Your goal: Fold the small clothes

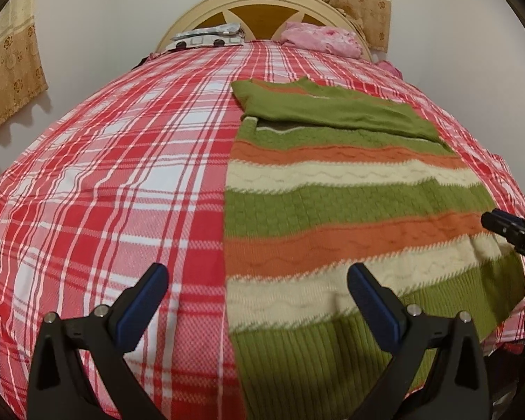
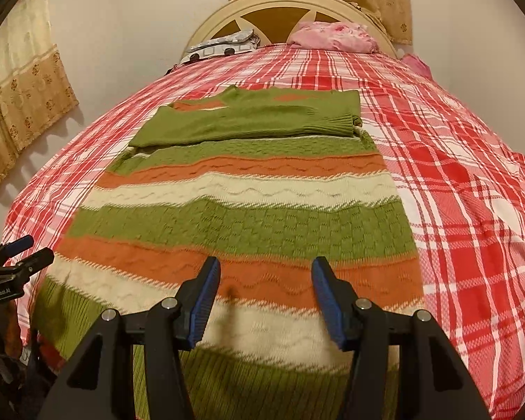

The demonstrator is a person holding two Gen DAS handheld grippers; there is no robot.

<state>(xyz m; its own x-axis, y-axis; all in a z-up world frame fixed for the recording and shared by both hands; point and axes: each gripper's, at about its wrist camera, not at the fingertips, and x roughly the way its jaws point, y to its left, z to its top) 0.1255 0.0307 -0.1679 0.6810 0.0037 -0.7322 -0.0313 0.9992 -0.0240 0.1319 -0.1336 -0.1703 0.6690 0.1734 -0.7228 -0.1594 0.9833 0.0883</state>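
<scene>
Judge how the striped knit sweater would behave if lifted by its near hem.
The sweater would probably drape and sag, since its sleeves already lie folded flat across it. The thick cable knit suggests some weight. It likely grips the plaid sheet rather than sliding.

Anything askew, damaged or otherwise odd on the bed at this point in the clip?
Nothing stands out. The striped sweater lies flat on the plaid bedspread with its green sleeves folded across the chest. Both the left gripper and the right gripper are open above its hem, holding nothing.
</scene>
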